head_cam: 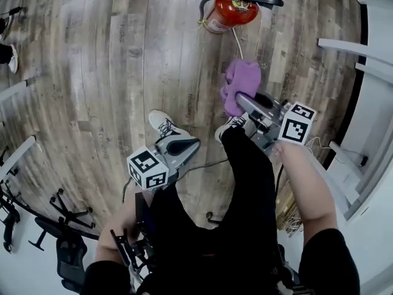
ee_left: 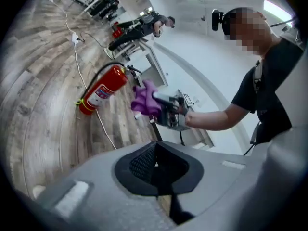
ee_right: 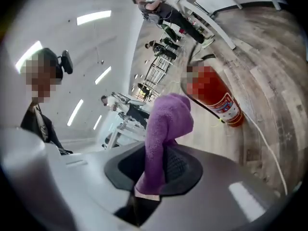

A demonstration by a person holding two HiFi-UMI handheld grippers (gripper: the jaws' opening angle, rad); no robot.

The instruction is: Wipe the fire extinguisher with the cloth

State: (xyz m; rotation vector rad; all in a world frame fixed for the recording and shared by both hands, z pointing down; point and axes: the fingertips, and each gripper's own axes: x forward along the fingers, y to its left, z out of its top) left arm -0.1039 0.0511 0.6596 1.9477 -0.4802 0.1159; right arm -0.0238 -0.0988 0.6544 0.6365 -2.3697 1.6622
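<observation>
A red fire extinguisher (head_cam: 231, 8) with a black hose stands on the wood floor at the top of the head view; it also shows in the left gripper view (ee_left: 102, 90) and the right gripper view (ee_right: 214, 96). A purple cloth (head_cam: 238, 85) hangs in the air short of the extinguisher, with my right gripper (head_cam: 244, 99) shut on it. In the right gripper view the cloth (ee_right: 162, 137) stands pinched between the jaws. My left gripper (head_cam: 188, 147) is lower and to the left, shut and empty, over the person's shoe. Its jaws meet in the left gripper view (ee_left: 155, 163).
A white cable (head_cam: 236, 42) runs along the floor past the extinguisher. White table legs (head_cam: 344, 44) stand at the right, office chair bases (head_cam: 61, 211) at the lower left. The person's black trousers and white shoes (head_cam: 163, 125) fill the middle. Other people are far off in the room.
</observation>
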